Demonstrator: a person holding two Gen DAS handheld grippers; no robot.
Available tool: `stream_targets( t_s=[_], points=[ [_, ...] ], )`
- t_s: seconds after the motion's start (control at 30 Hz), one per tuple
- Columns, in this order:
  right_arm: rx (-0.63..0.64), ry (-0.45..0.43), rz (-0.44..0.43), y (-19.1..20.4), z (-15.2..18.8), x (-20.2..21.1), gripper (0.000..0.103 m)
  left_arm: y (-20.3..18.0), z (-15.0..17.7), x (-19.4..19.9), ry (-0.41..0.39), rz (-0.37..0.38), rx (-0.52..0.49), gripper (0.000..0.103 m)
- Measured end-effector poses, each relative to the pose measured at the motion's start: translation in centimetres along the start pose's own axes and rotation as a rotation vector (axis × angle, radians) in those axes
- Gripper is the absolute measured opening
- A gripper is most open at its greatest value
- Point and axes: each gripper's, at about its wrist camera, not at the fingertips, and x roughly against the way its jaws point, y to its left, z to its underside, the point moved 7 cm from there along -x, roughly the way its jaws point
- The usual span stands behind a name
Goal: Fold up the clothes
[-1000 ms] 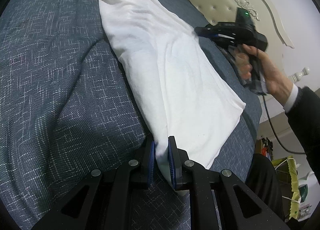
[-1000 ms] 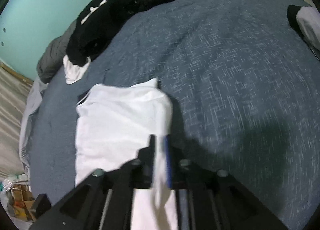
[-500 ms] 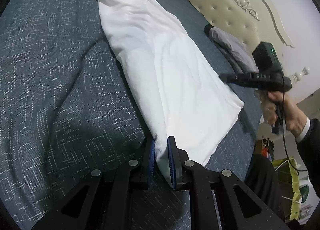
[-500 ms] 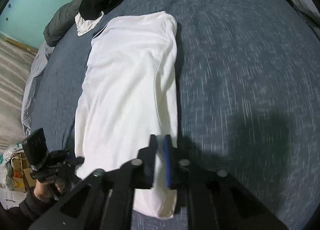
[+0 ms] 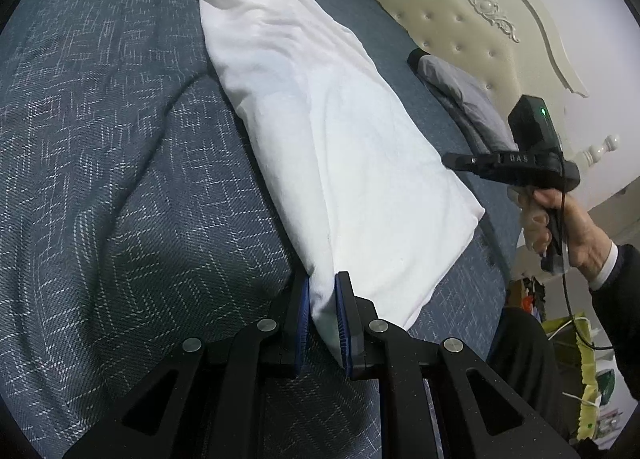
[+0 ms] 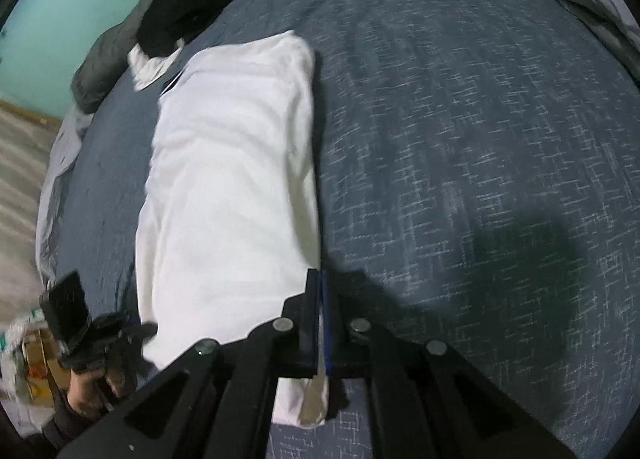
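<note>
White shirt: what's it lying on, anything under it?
The white shirt lies folded lengthwise on the blue-grey bedspread, both near corners pinched by the left gripper and right gripper. Whatever sits beneath the fabric is covered, so cannot tell.

White garment is laid flat along the blue-grey bedspread, folded lengthwise into a long strip; a dark-trimmed collar edge is seen at the far end; both near corners are pinched and slightly lifted.
</note>
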Motion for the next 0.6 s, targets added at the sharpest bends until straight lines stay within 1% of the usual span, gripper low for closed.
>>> stream_targets(
  t_s=[0.03,0.07,0.17,0.27,0.3,0.37,0.4,0.5,0.6],
  points=[
    [-0.01,-0.028,0.02,0.1,-0.7,0.4,0.004,0.1,0.1,0.1,0.0,0.001,-0.002,0.014],
    [-0.02,-0.057,0.039,0.2,-1.5,0.9,0.005,0.2,0.2,0.2,0.0,0.002,-0.001,0.014],
    [0.031,-0.112,0.055,2.6,-4.1,1.5,0.007,0.3,0.3,0.2,-0.001,0.006,0.005,0.014],
    [0.079,-0.121,0.03,5.8,-6.4,1.0,0.014,0.3,0.3,0.2,-0.003,0.005,0.005,0.014],
    [0.097,-0.126,0.019,7.1,-7.2,0.6,0.015,0.3,0.3,0.2,-0.003,0.005,0.005,0.014],
    [0.128,-0.132,0.004,8.9,-8.5,0.1,0.022,0.3,0.4,0.1,-0.002,0.004,0.006,0.014],
    [0.138,-0.134,0.001,9.6,-8.8,-0.1,0.024,0.2,0.4,0.0,-0.002,0.005,0.006,0.014],
    [0.182,-0.132,-0.016,12.8,-10.3,-1.3,0.025,0.2,0.5,-0.1,0.001,0.01,0.006,0.014],
    [0.225,-0.12,-0.017,14.7,-10.6,-2.1,0.026,0.2,0.6,0.0,0.002,0.015,0.008,0.014]
  ],
)
